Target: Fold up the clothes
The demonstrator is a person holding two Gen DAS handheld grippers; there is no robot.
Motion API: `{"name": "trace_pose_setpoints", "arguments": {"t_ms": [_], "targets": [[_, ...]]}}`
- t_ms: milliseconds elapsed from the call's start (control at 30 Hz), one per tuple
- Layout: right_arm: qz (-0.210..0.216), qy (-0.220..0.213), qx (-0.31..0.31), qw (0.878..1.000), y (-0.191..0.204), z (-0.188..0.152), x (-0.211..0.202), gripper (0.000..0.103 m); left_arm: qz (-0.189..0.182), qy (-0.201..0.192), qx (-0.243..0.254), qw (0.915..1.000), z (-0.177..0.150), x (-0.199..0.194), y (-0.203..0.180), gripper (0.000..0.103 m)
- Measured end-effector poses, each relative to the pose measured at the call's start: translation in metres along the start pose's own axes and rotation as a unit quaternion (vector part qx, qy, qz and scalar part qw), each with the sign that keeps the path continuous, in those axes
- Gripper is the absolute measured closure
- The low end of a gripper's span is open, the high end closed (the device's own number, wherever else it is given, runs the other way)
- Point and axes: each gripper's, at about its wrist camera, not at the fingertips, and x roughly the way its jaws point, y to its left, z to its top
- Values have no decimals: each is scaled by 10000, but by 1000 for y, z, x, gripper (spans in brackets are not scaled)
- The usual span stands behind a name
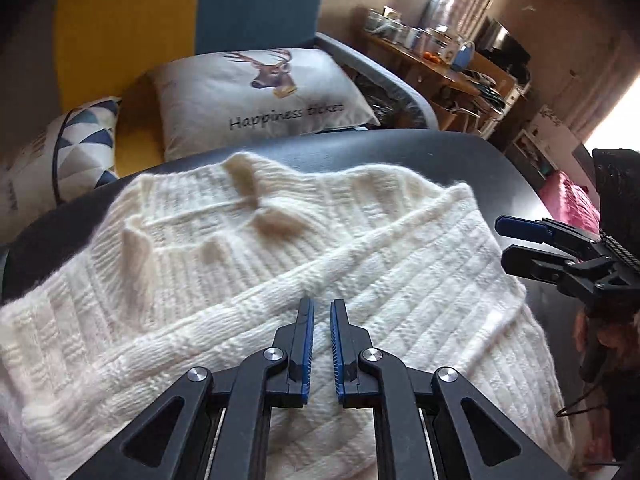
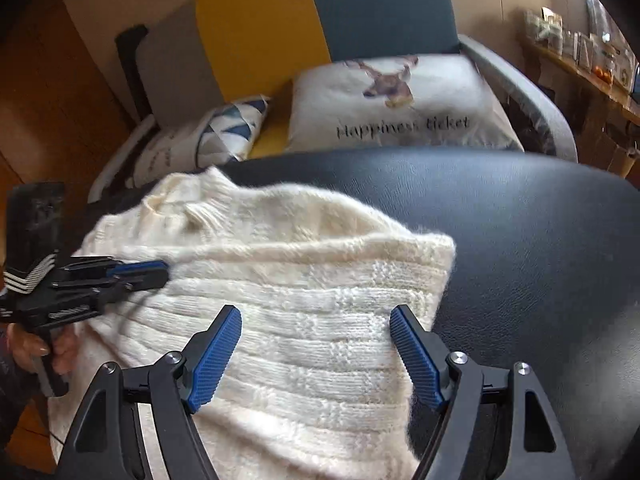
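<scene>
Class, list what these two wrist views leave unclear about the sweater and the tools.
- Sweater hem: left wrist view, cut off by the bottom edge and covered by the left tool.
- Sweater's left part: right wrist view, hidden behind the left tool.
- Right tool: left wrist view, cut off by the right edge.

Yellow-and-blue sofa [image 1: 192, 20] with deer cushion [image 1: 260, 96], cluttered wooden shelf [image 1: 432, 56], bright window [image 1: 616, 120], wooden floor [image 2: 48, 92].

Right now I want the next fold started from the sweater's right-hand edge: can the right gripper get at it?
Probably yes. The right gripper hangs open over the sweater, whose edge lies bare on the black surface; the left gripper sits far across.
</scene>
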Motion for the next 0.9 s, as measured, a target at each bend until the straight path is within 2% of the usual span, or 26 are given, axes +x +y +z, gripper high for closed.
{"name": "trace_pose_setpoints", "arguments": {"t_ms": [100,233,333,367,400,500,600,700,767,867,900], "targets": [[-382,-27,-381,9985,9,-5,7,24,-251,-143,-394,9988,-6,0,14,94],[-498,0,-380,9980,10,-5,9,23,-406,-397,-920,9941,-15,-21,23,93],[-664,-109,-336,9972,17,1,0,24,-467,-741,-1398,9863,-33,-54,41,84],[-772,-201,-344,9962,23,3,-5,24,-376,-872,-1483,9844,-41,-67,48,84],[-708,-298,-362,9964,31,4,-10,24,-266,-1005,-1549,9825,-50,-81,55,84],[-167,-413,-501,9977,69,2,-12,24,0,-1129,-1781,9775,-77,-107,82,82],[169,-280,-711,9969,111,-5,2,24,337,-988,-1972,9748,-96,-113,104,82],[-39,-8,-890,9960,137,-20,27,23,380,-959,-1982,9747,-105,-110,110,83],[-340,-72,-1015,9942,145,-29,37,20,439,-990,-1999,9738,-107,-108,110,83],[-342,-113,-919,9951,144,-30,35,20,395,-1079,-2217,9683,-108,-108,111,82],[-314,-148,-857,9957,143,-31,31,20,277,-1138,-2390,9639,-112,-113,113,82]]}}
